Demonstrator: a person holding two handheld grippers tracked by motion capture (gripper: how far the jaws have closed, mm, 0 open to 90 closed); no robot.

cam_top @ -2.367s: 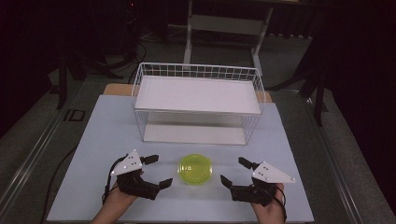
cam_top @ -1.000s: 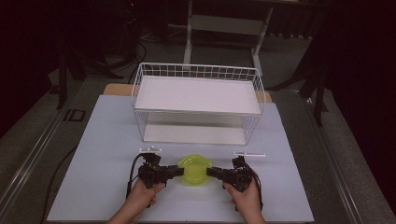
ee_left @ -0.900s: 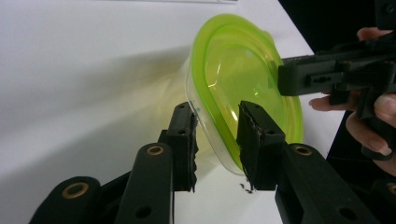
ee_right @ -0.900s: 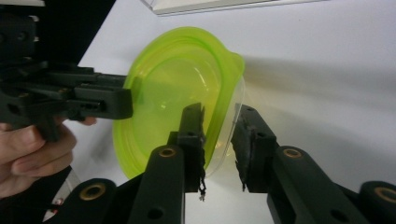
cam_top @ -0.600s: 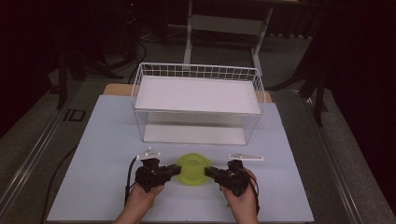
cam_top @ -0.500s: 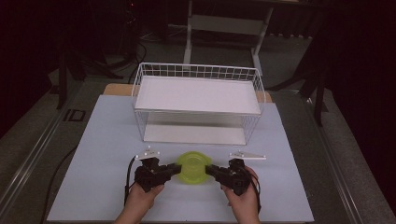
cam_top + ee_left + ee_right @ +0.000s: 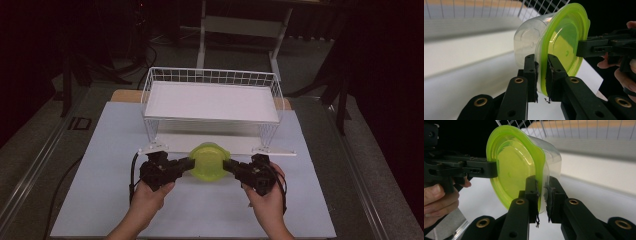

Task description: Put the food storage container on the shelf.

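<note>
High view: white surface [image 7: 100, 200] carries wire basket [image 7: 212, 100]. In front of the basket, the green-lidded container [image 7: 210, 161] hangs above the surface, left gripper [image 7: 187, 164] and right gripper [image 7: 227, 166] clamped on opposite rim edges.

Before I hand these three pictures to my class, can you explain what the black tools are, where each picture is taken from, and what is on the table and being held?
A person holds a hand-operated tool in each hand; each ends in two black fingers that pinch. The wide picture comes from a fixed camera above the table. There the left gripper and the right gripper grip opposite edges of a clear tub with a green lid, held clear of the pale table. Behind it stands a white wire basket rack. The other two pictures come from small cameras riding on the tools. In the left gripper view its fingers are pinched shut on the lid's rim; the right gripper view shows that tool's fingers doing the same on the other side, with the opposite hand farther off.
</note>
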